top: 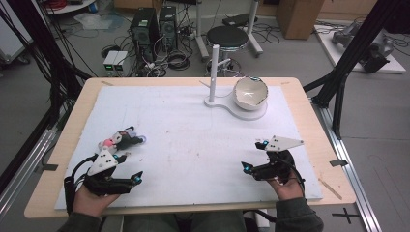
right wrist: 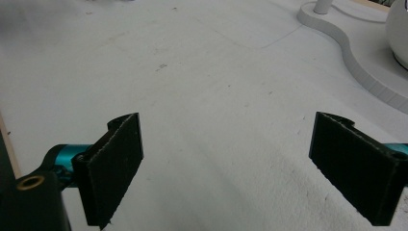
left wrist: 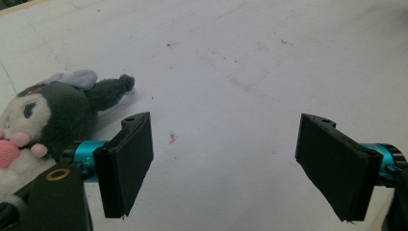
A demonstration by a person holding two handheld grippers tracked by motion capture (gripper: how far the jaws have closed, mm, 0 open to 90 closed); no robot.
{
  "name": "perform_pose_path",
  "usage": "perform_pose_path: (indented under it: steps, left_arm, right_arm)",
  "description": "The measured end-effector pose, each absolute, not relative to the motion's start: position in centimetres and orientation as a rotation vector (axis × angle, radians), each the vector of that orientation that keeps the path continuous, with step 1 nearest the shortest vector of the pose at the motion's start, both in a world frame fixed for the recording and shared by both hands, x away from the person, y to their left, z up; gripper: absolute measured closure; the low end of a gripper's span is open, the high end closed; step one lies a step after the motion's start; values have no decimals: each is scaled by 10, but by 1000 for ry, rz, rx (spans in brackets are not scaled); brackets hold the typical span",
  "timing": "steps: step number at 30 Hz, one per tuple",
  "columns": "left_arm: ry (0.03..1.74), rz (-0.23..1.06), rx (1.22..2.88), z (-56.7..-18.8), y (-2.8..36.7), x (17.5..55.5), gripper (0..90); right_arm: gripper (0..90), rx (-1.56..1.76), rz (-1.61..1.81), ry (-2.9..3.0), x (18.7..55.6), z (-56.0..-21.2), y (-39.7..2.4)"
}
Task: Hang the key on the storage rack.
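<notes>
High view: the person's left gripper (top: 131, 168) rests low over the near left part of the white mat (top: 183, 140), carried by the left hand (top: 92, 198) entering from the bottom edge. Its jaws stand wide apart with nothing between them. The plush toy (top: 118, 140), a dark grey and white stuffed figure with a pink patch, lies on the mat just beyond and slightly left of this gripper, apart from both jaws.

The right gripper (top: 255, 155) sits over the near right part of the mat, carried by the right hand (top: 285, 186). Its jaws are likewise spread, with bare mat between them. It is well apart from the plush toy.

At the far side of the mat stands a white base plate (top: 220, 102) with an upright white post (top: 213, 70). A white bowl (top: 250, 93) rests tilted on the round end of that plate, its opening turned toward the person.

Left gripper view: the two black fingers (left wrist: 127, 161) rise from the bottom edge, released and widely spaced. The plush toy (left wrist: 53, 110) lies on its side at the left edge, beside and outside the left finger; whether it touches the gripper body cannot be determined. The mat between the fingers shows small marks and stains.

Right gripper view: the fingers (right wrist: 115, 166) are released, and the curved edge of the base plate (right wrist: 356, 57) appears at upper right, well ahead of the jaws.
</notes>
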State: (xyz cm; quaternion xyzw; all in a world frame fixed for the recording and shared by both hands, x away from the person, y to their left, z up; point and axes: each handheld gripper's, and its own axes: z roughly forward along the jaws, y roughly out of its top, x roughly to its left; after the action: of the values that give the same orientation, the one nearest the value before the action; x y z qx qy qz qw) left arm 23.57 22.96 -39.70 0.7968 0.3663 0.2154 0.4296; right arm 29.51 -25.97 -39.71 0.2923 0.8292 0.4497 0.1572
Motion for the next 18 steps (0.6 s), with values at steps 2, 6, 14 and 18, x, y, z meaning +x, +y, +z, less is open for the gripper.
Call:
perform_pose_path:
  steps: [2, 6, 14, 18]
  left_arm:
    - [915, 534, 1986, -397, 229, 236, 212]
    - [907, 535, 1987, -397, 228, 236, 213]
    - [904, 533, 1990, -397, 228, 236, 216]
    - [903, 532, 1991, -397, 228, 236, 217]
  right_arm:
    - [107, 839, 1283, 2374, 295, -397, -260]
    - [107, 843, 1285, 2360, 295, -397, -263]
    - [107, 849, 1279, 2342, 294, -396, -263]
    - [107, 852, 1281, 2337, 294, -396, -264]
